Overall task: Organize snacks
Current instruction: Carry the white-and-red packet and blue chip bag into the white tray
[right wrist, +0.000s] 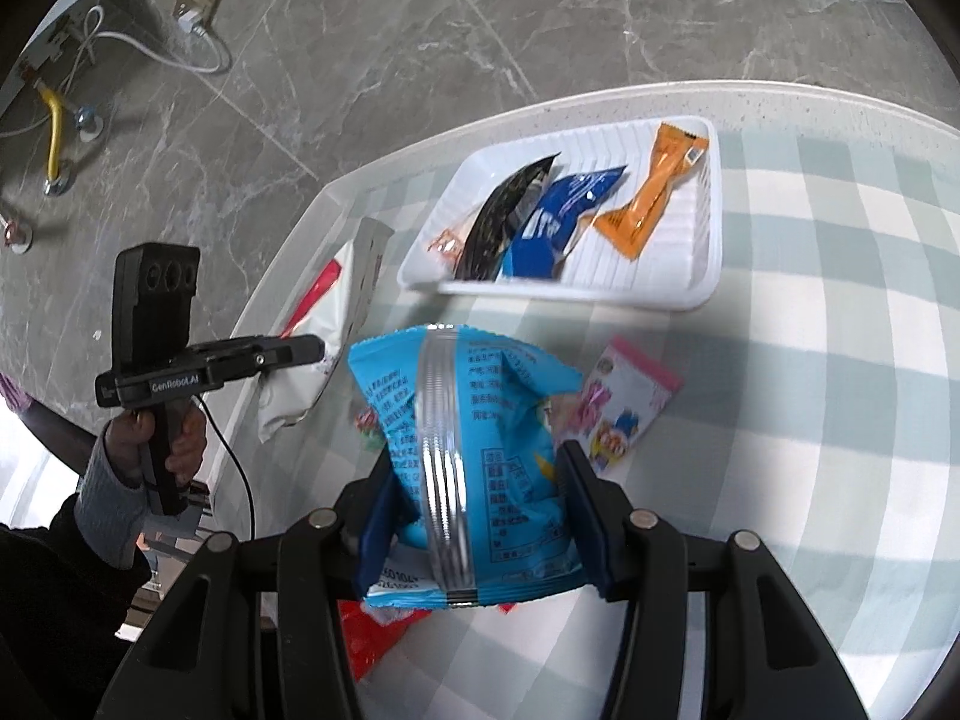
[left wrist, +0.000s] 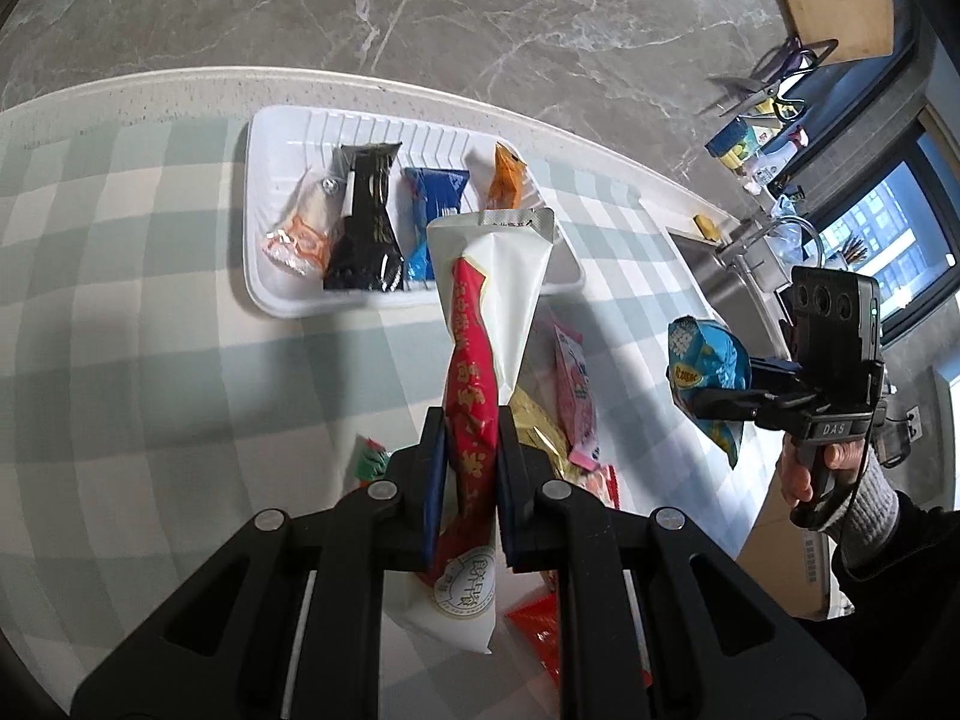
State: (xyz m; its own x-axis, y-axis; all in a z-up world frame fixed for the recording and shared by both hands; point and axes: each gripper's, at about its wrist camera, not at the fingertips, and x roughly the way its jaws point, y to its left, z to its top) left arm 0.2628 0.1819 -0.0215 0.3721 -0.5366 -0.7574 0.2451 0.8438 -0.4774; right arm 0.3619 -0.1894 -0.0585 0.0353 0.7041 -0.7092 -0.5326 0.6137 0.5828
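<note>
1. A white and red packet (left wrist: 474,324) is clamped between the fingers of the left gripper (left wrist: 471,468) and is held above the checked tablecloth (left wrist: 150,300).
2. A blue bag (right wrist: 474,456) is gripped between the fingers of the right gripper (right wrist: 480,516), also held off the table.
3. Four snacks are laid in the white tray (left wrist: 264,276): a pale packet (left wrist: 303,228), a black packet (left wrist: 366,222), a blue packet (left wrist: 432,204) and an orange packet (left wrist: 507,177).
4. A pink packet (right wrist: 624,402) is left on the cloth just beside the tray.
</note>
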